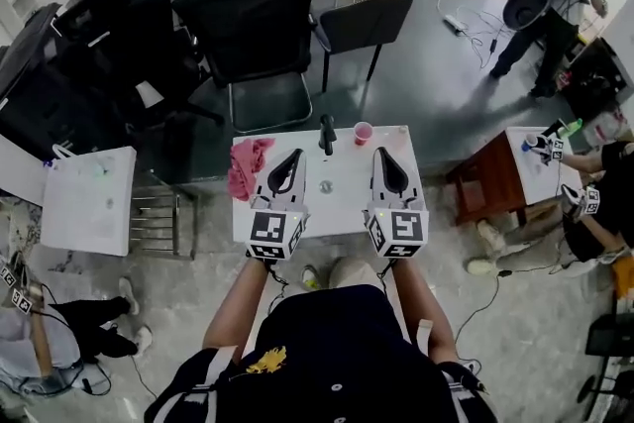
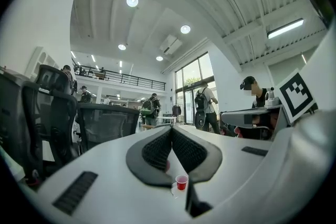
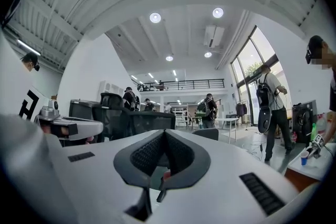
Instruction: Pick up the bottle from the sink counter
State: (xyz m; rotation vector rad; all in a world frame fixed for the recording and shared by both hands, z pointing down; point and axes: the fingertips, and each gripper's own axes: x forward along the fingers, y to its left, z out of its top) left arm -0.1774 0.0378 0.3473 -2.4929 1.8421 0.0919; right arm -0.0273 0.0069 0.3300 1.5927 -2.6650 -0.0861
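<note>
1. Bottle (image 1: 326, 134) stands upright at far edge of white surface (image 1: 342, 208), betw. pink cloth (image 1: 248, 165) & red cup (image 1: 363, 132).
2. Left gripper (image 1: 294, 157) & right gripper (image 1: 380, 156): both closed tight, empty, just short of the bottle.
3. Imo: open one gripper wide first, go in level, centre on bottle body, keep clear of cup, squeeze, lift straight.
</note>
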